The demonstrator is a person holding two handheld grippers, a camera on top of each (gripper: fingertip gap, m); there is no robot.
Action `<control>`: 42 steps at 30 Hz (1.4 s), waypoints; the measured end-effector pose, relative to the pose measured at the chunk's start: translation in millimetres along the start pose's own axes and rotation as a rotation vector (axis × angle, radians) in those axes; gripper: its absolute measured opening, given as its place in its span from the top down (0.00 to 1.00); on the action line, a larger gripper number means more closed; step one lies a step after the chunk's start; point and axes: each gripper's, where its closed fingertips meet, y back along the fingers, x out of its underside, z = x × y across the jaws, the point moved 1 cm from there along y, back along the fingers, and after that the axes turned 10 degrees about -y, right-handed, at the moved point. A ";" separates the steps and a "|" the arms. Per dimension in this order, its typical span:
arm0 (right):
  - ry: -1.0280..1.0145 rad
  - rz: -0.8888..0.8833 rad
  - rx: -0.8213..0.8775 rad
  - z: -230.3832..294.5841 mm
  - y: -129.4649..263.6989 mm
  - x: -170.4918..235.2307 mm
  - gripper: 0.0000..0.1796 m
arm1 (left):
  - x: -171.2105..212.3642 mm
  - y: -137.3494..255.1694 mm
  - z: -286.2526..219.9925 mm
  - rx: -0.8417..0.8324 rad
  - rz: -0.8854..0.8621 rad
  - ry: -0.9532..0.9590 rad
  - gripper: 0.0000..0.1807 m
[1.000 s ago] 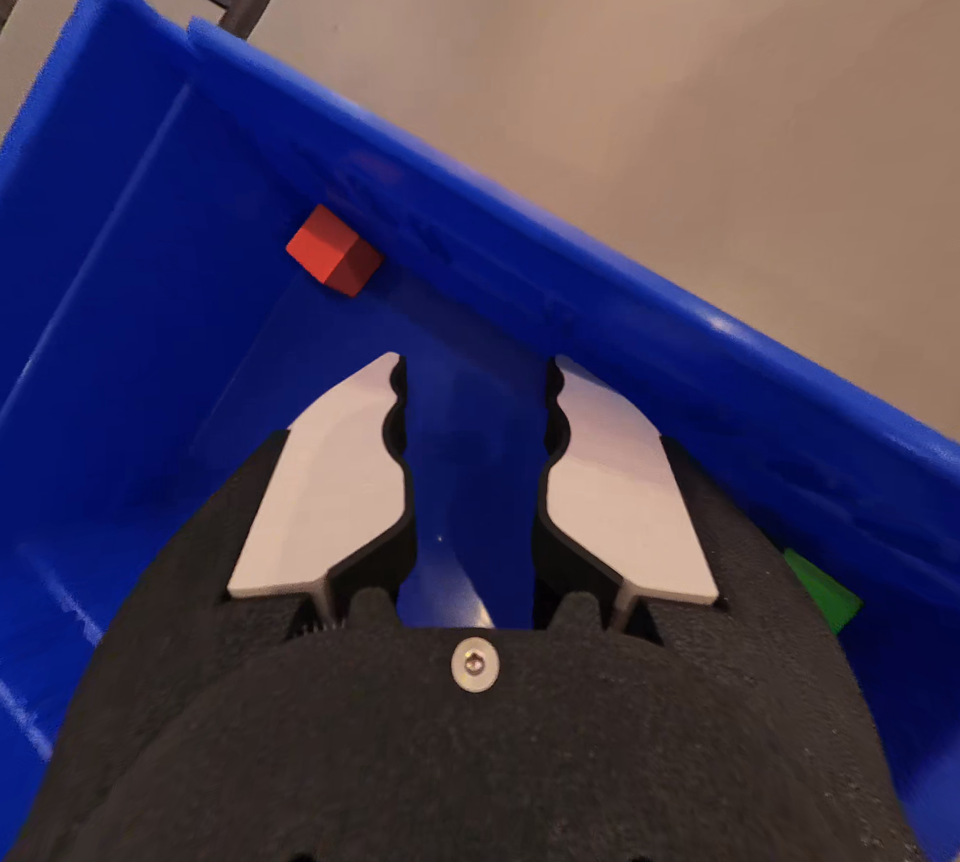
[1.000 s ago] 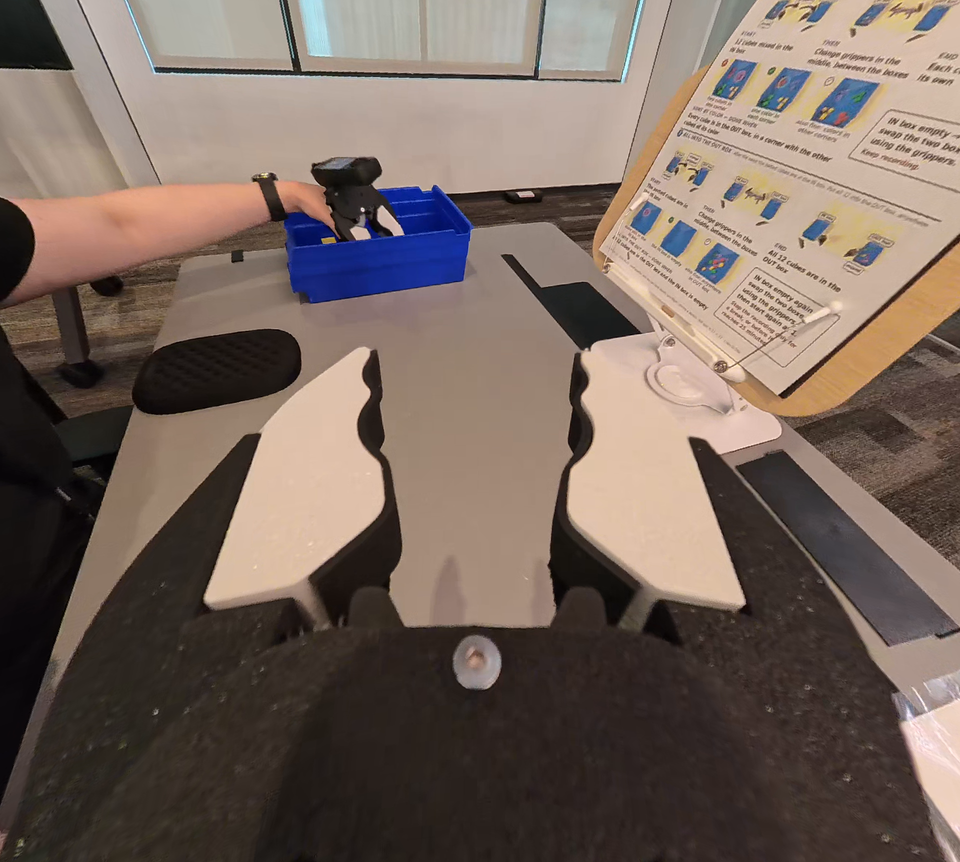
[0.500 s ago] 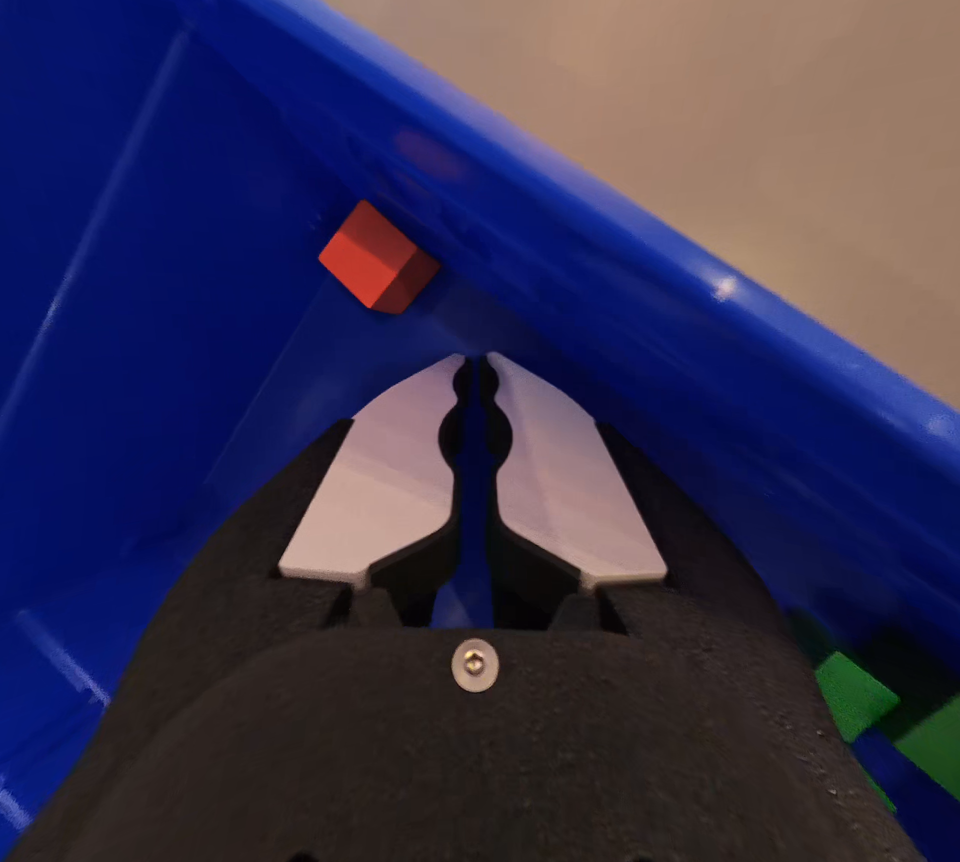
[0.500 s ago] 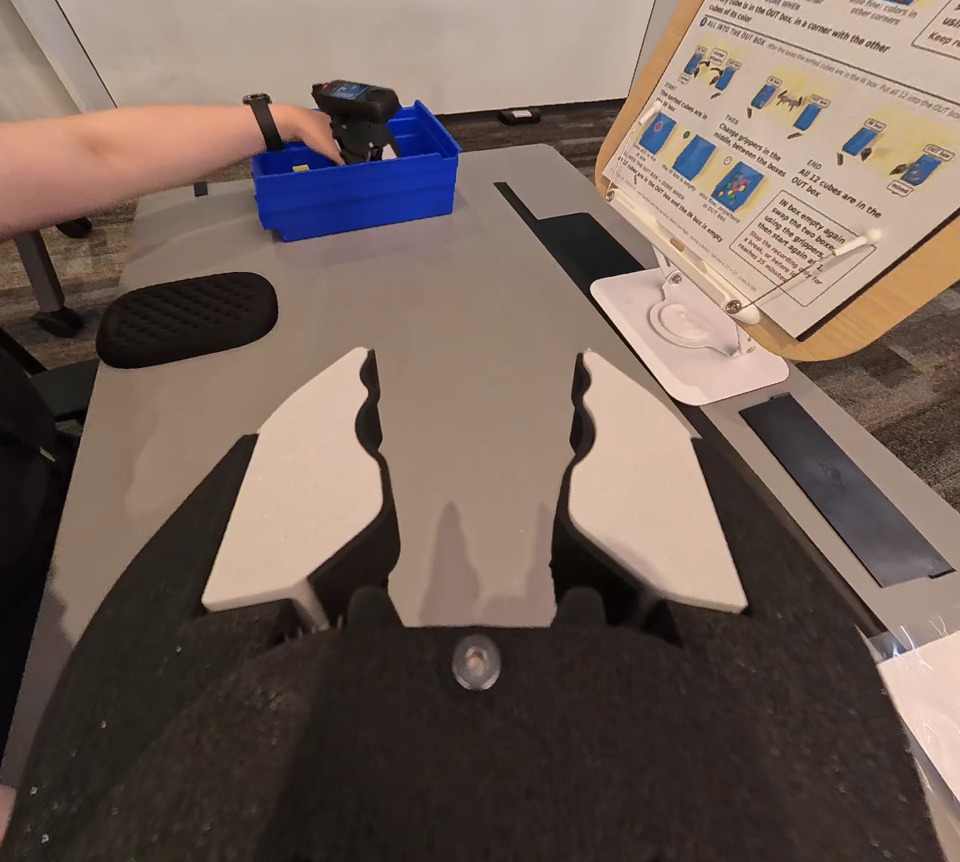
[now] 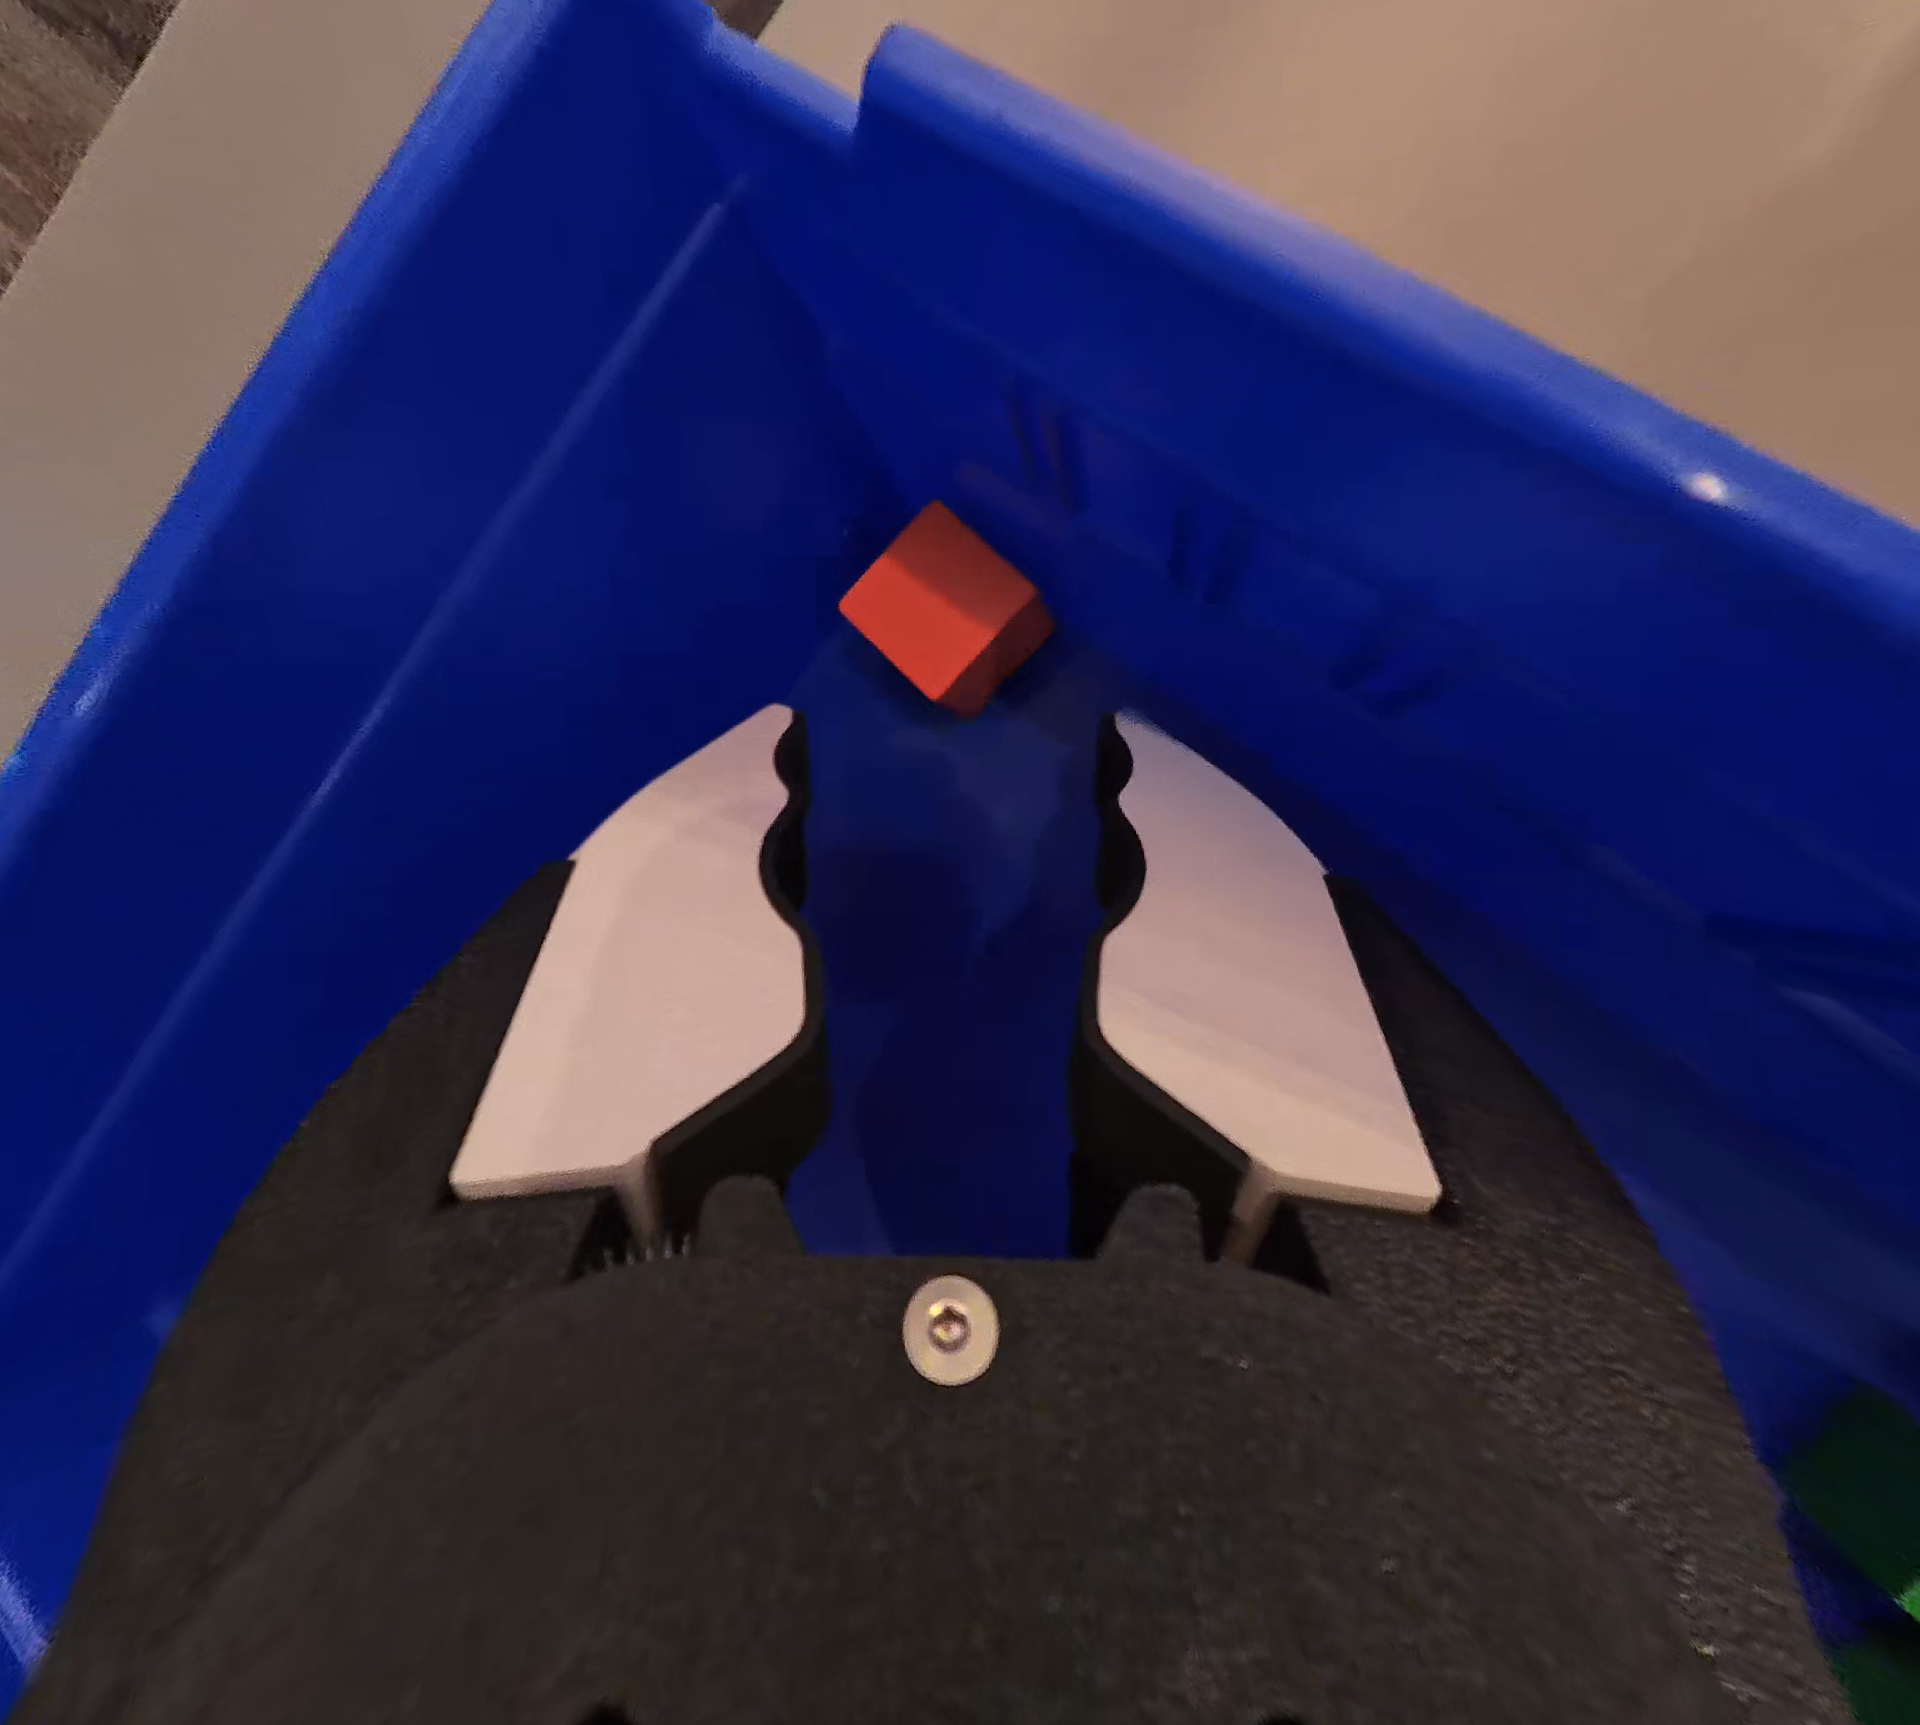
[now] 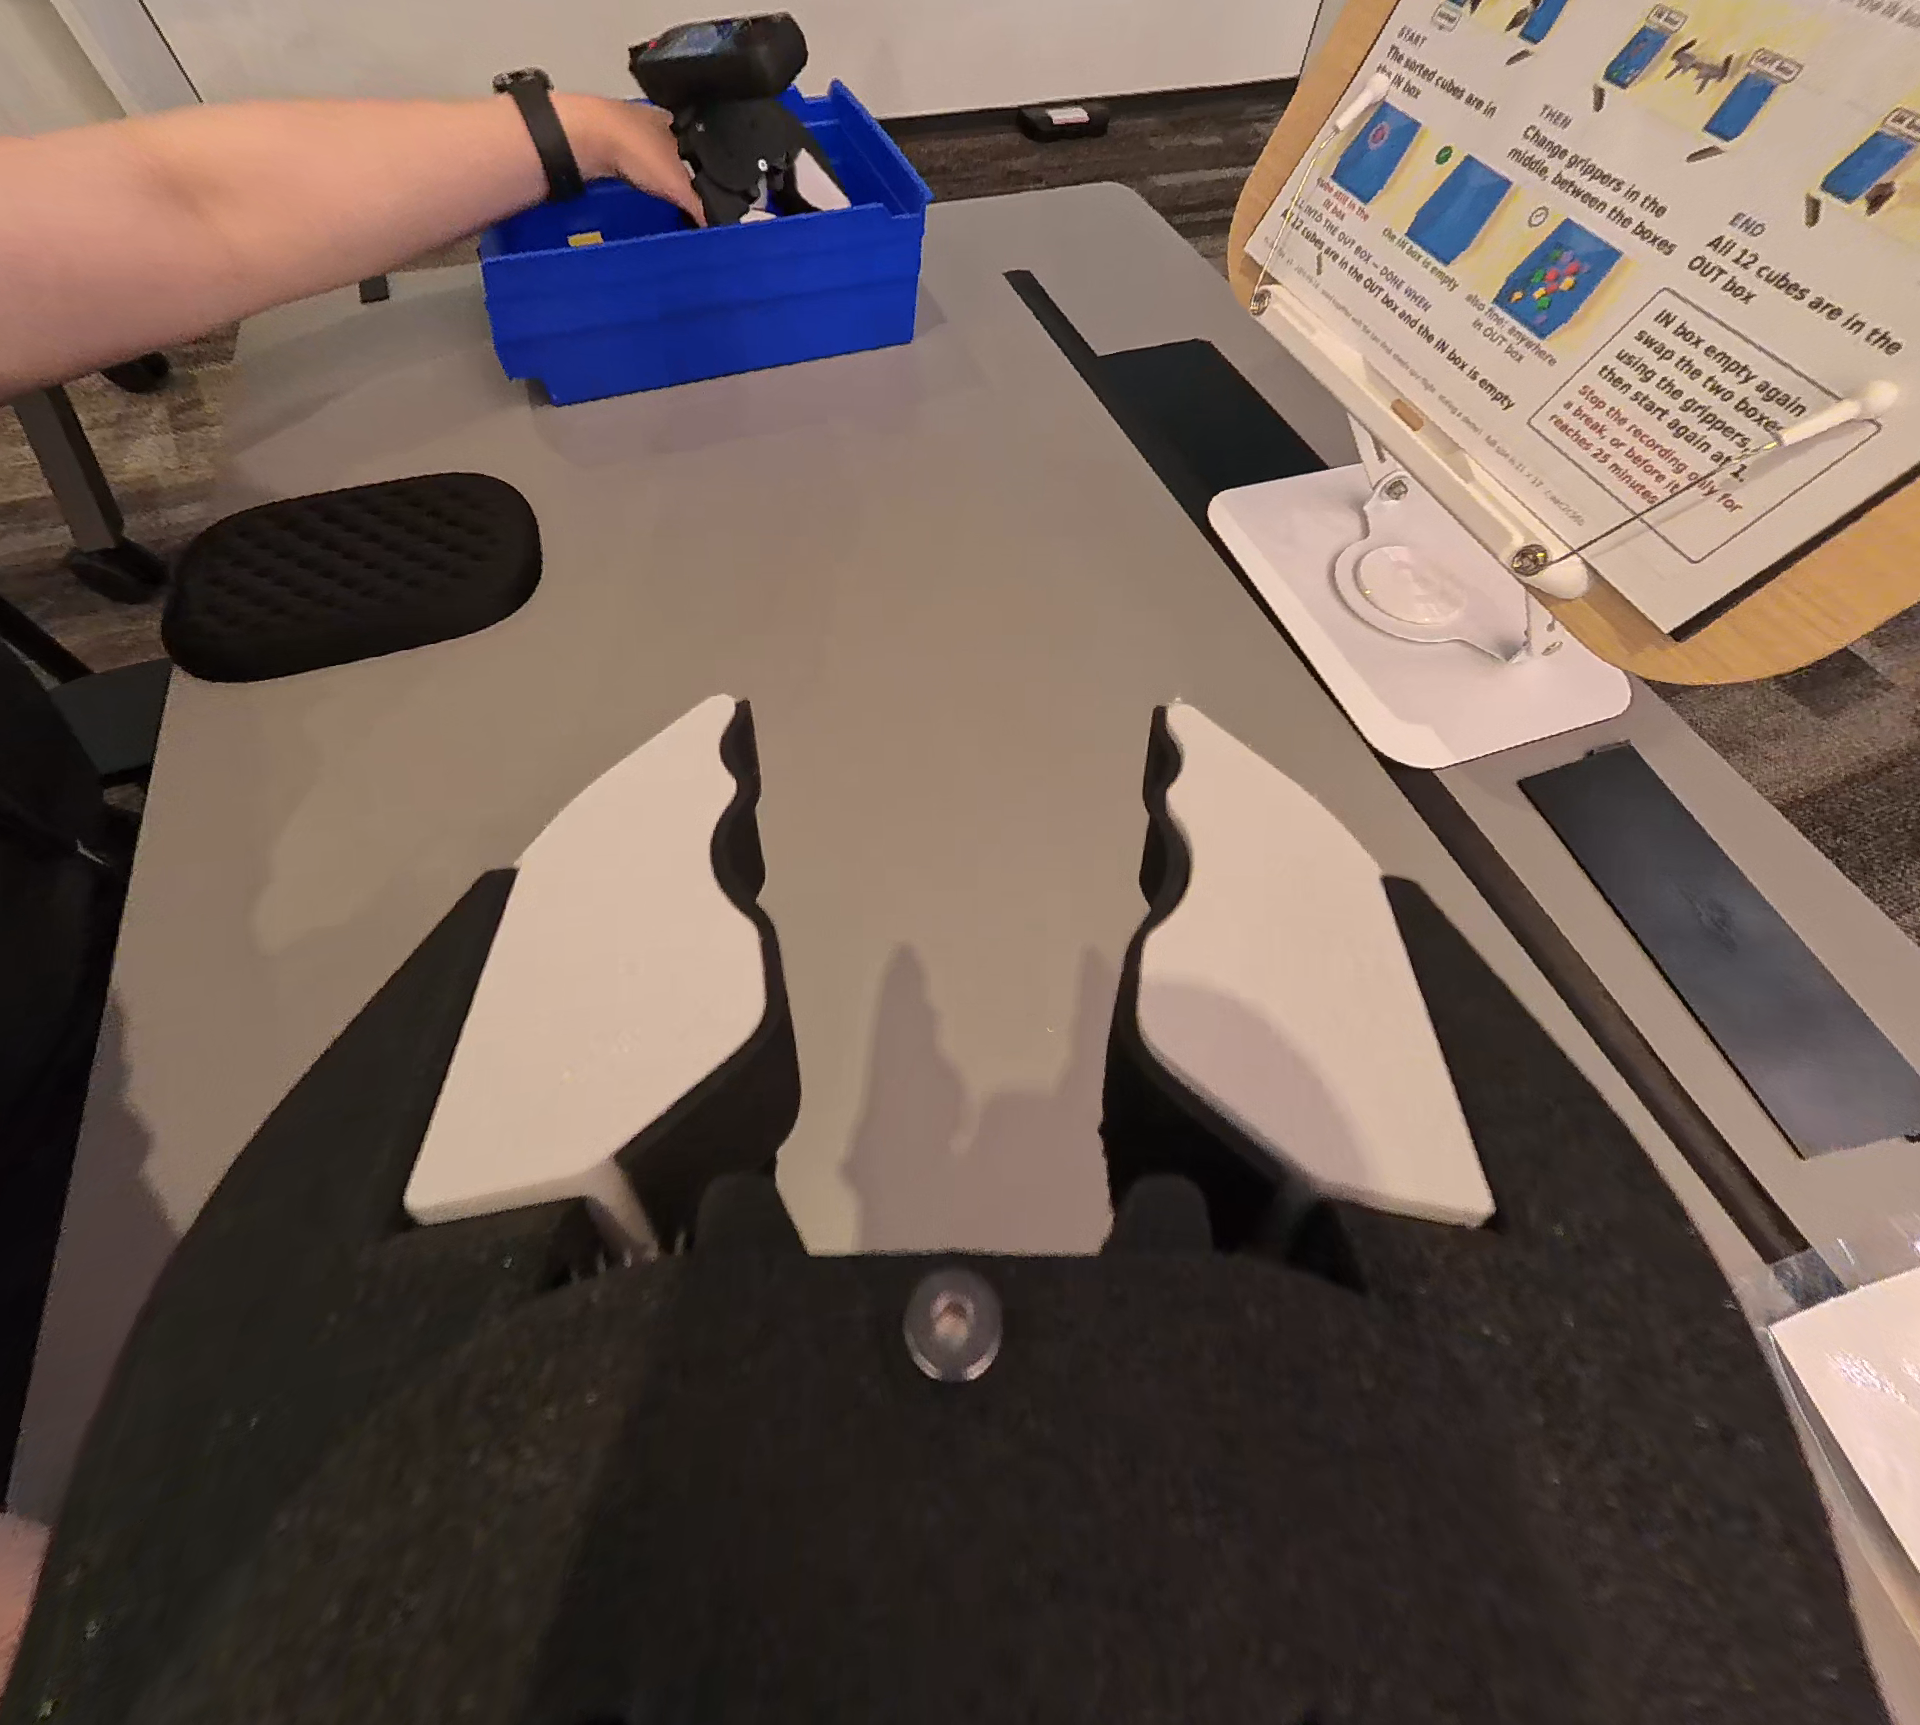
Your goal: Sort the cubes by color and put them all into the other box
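Observation:
In the left wrist view a red cube [image 5: 940,610] lies in the far corner of a blue box [image 5: 499,470]. My left gripper [image 5: 945,730] is open inside the box, its tips just short of the cube, empty. A green cube [image 5: 1870,1509] shows blurred at the lower right. In the right wrist view my right gripper [image 6: 951,719] is open and empty above the grey table [image 6: 883,553]. The blue box [image 6: 707,304] stands at the table's far side with the left gripper [image 6: 764,163] in it. A yellow cube [image 6: 585,237] lies in the box's left part.
A black padded rest [image 6: 353,569] lies on the table's left. A white stand [image 6: 1423,615] holds an instruction board [image 6: 1662,221] at the right. Black strips [image 6: 1704,948] run along the right edge. A person's arm [image 6: 312,200] reaches to the box.
My left gripper shut half a second ago and has opened again, turning toward the red cube, now centred ahead of the tips. My right gripper tilted down toward the table, staying open.

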 end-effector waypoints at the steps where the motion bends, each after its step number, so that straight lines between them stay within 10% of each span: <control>1: 0.001 0.007 0.000 -0.3 -0.9 1.0 0.61 | -0.5 -1.8 0.9 0.006 0.010 -0.019 0.70; 29: 0.000 0.092 0.001 -5.3 -11.7 12.7 0.62 | 21.0 19.5 -19.7 0.054 0.159 -0.095 0.84; 42: 0.014 0.108 -0.020 0.6 -14.6 13.7 0.62 | 19.9 12.6 -11.4 0.035 0.129 -0.028 0.71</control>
